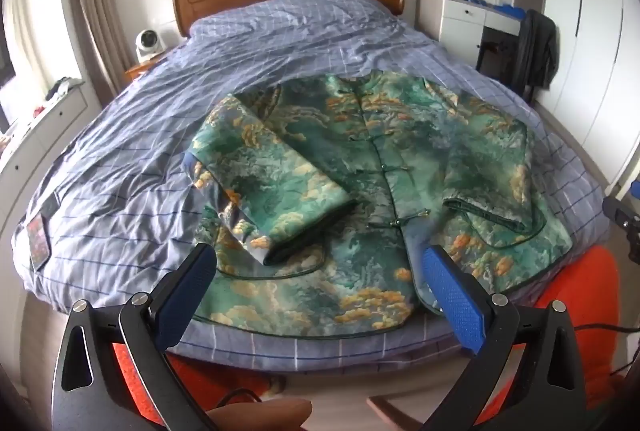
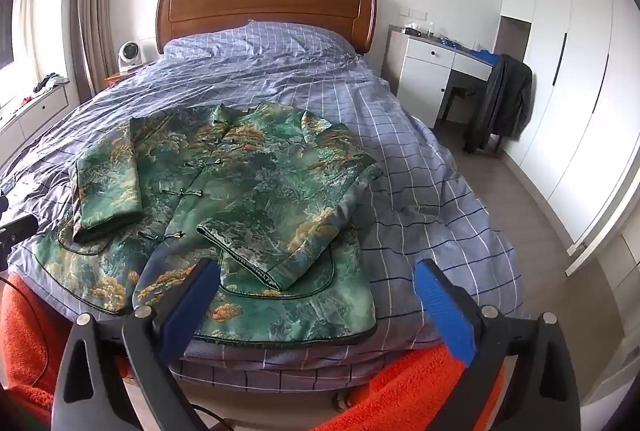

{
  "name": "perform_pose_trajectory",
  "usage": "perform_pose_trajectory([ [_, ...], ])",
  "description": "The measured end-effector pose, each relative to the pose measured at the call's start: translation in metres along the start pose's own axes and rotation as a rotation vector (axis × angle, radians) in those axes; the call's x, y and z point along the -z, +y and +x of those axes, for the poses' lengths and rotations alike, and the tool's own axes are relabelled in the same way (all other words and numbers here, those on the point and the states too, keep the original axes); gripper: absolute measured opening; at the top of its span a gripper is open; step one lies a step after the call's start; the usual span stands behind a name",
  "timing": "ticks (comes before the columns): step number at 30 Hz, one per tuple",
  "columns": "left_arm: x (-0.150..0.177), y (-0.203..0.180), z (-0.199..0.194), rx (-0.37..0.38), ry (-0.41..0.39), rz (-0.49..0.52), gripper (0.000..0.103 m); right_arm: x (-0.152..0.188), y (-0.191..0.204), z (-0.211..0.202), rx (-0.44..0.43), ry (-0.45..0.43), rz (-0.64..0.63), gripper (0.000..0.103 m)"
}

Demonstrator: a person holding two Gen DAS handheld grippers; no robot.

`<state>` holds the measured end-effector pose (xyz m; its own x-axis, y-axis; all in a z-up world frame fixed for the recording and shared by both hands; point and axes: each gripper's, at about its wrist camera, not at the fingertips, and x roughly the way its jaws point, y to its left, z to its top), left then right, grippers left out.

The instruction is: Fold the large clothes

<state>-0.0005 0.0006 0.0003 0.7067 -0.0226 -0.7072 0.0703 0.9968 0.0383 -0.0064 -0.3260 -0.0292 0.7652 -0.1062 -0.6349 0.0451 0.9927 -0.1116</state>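
A green jacket with orange cloud patterns lies front side up on the blue checked bed cover. Both its sleeves are folded inward across the body. It also shows in the right wrist view. My left gripper is open and empty, held above the jacket's near hem. My right gripper is open and empty, above the jacket's near right corner and the folded right sleeve cuff.
The bed has a wooden headboard. A white desk and a chair draped with dark clothing stand at right. A small fan sits at left. White wardrobes line the right wall. An orange cloth lies below the bed's near edge.
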Motion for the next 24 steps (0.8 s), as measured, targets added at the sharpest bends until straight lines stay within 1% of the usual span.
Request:
perform_pose_trajectory([
  [7, 0.001, 0.001, 0.0, 0.0, -0.004, -0.003, 0.103, -0.001, -0.001, -0.002, -0.017, -0.004, -0.003, 0.1],
  [10, 0.002, -0.001, 0.003, 0.0, 0.006, -0.003, 0.103, 0.0, 0.007, -0.002, -0.015, -0.013, -0.016, 0.1],
  [13, 0.001, 0.0, 0.003, 0.005, 0.01, -0.003, 0.103, -0.003, 0.008, 0.001, -0.016, -0.003, -0.022, 0.1],
  [24, 0.001, -0.002, 0.0, 0.019, -0.001, -0.004, 0.103, 0.002, 0.009, 0.0, -0.019, -0.012, -0.026, 0.1],
])
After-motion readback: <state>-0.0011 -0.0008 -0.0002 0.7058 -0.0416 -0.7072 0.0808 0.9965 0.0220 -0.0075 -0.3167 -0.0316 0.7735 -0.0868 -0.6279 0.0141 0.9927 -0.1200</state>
